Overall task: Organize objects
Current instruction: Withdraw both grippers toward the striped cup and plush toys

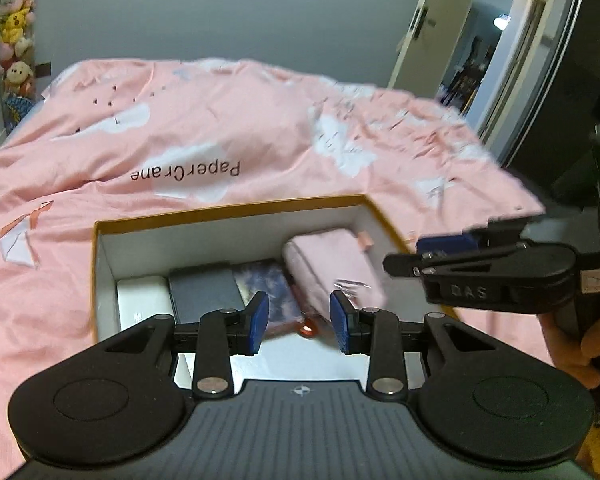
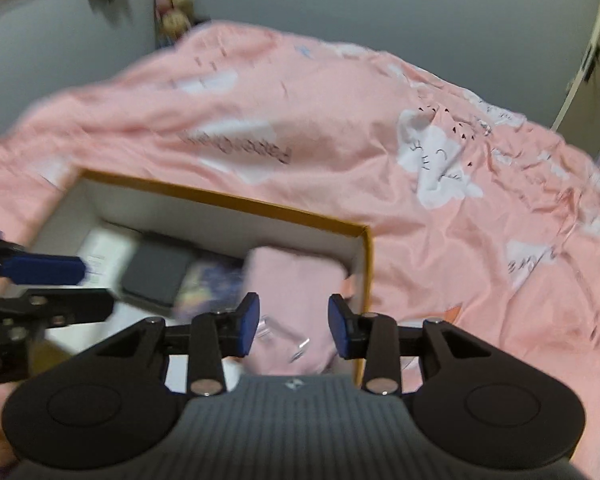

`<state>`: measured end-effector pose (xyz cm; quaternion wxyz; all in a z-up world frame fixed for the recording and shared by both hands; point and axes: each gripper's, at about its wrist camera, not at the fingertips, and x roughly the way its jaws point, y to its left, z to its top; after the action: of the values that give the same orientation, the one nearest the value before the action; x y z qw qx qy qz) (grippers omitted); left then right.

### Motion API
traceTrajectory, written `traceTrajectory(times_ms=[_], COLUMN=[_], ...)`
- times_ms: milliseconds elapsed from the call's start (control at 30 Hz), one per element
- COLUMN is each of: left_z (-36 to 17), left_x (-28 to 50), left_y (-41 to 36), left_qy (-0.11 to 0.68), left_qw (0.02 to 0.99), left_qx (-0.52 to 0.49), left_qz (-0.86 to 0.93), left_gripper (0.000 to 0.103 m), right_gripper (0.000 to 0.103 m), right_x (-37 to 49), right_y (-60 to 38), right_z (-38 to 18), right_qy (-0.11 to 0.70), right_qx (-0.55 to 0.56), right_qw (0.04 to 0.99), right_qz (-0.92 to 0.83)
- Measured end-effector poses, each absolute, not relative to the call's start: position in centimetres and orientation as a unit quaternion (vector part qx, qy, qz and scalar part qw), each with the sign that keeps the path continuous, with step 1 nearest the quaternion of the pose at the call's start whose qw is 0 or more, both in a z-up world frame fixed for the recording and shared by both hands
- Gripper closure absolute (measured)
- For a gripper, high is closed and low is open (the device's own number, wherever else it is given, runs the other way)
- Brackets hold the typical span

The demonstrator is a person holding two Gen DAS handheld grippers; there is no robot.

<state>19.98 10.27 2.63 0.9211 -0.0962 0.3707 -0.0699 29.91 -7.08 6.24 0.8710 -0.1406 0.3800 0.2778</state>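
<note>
An open box with an orange rim [image 1: 228, 209] [image 2: 236, 200] lies on the pink bed. Inside it stand a white item [image 1: 144, 300], a dark grey case [image 1: 204, 292] [image 2: 156, 272], a purple patterned packet [image 1: 268, 288] [image 2: 204, 284] and a pink pouch [image 1: 332, 264] [image 2: 292, 280]. My left gripper [image 1: 299, 322] is open and empty above the box's near side. My right gripper [image 2: 293, 328] is open and empty above the pink pouch. The right gripper also shows at the right of the left wrist view [image 1: 452, 252], beside the box's right wall.
A pink duvet [image 1: 220, 132] [image 2: 460, 220] printed with white cats covers the bed. Plush toys [image 1: 16, 40] hang on the wall at far left. A doorway [image 1: 472, 52] and dark furniture [image 1: 580, 100] stand at the right.
</note>
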Motion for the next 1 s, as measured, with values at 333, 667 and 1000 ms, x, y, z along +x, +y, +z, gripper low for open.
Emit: traceTrajectory(times_ms=[333, 667, 1000], left_z=[1.9, -2.4, -6.3], left_x=[9.7, 3.7, 3.9], left_y=[8.2, 8.9, 11.7], left_qy=[0.394, 0.500, 0.517], left_qw=[0.909, 0.844, 0.801], left_qx=[-0.125, -0.190, -0.290], left_qz=[-0.049, 0.026, 0.085], left_gripper=[0.063, 0.060, 0.039], right_gripper=[0.063, 0.060, 0.047], right_x=[18.7, 12.6, 13.0], right_y=[-13.9, -15.9, -13.8], right_z=[4.5, -1.5, -4.1], right_qy=[0.429, 0.534, 0.533], right_qx=[-0.049, -0.040, -0.051], right_qw=[0.853, 0.787, 0.774], right_qz=[0.292, 0.305, 0.339])
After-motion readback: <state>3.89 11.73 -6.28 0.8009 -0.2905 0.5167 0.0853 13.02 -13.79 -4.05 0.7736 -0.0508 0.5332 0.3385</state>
